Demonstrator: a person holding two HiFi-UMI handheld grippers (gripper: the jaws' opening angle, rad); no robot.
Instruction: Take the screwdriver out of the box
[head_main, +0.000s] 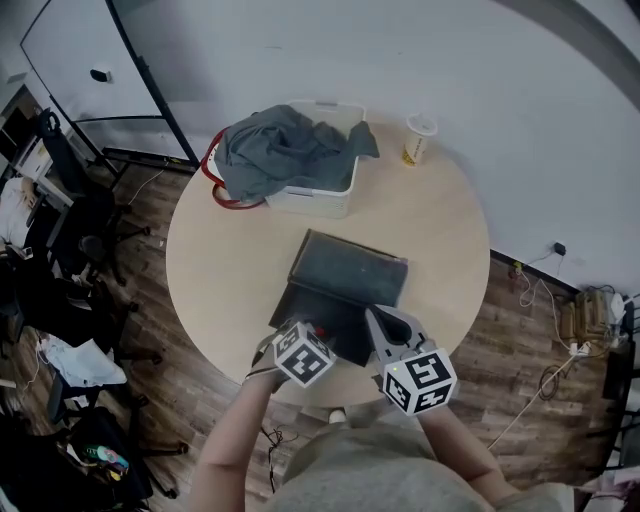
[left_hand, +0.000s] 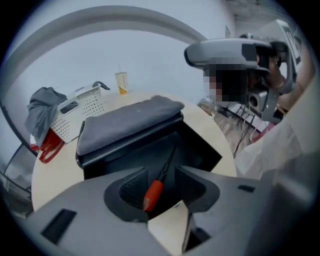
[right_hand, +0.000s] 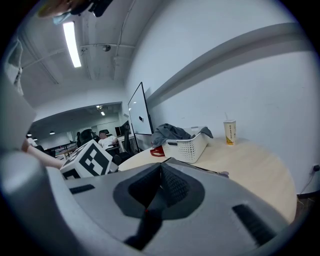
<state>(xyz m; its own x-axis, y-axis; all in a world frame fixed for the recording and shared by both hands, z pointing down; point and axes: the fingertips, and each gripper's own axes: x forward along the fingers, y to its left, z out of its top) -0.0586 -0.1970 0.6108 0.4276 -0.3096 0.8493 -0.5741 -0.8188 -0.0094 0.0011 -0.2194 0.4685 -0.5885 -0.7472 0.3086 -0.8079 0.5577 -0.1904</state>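
Note:
A black box (head_main: 345, 285) lies open at the near middle of the round table (head_main: 440, 230), its grey lid (left_hand: 130, 120) raised at the back. The screwdriver (left_hand: 154, 194), with an orange-red handle and a dark shaft, lies in the box's open part. My left gripper (left_hand: 161, 174) points steeply down over it, jaws open, with the handle in the gap between them, close to the left pad. In the head view only a red bit of the handle (head_main: 320, 328) shows by the left gripper (head_main: 308, 340). My right gripper (head_main: 378, 322) hovers at the box's near right corner, its pads (right_hand: 172, 186) together and empty.
A white basket (head_main: 335, 190) holding a grey cloth (head_main: 285, 148) stands at the table's far side, with a red strap (head_main: 225, 195) beside it. A paper cup (head_main: 418, 138) stands at the far right. Office chairs (head_main: 70, 250) and clutter crowd the floor at left.

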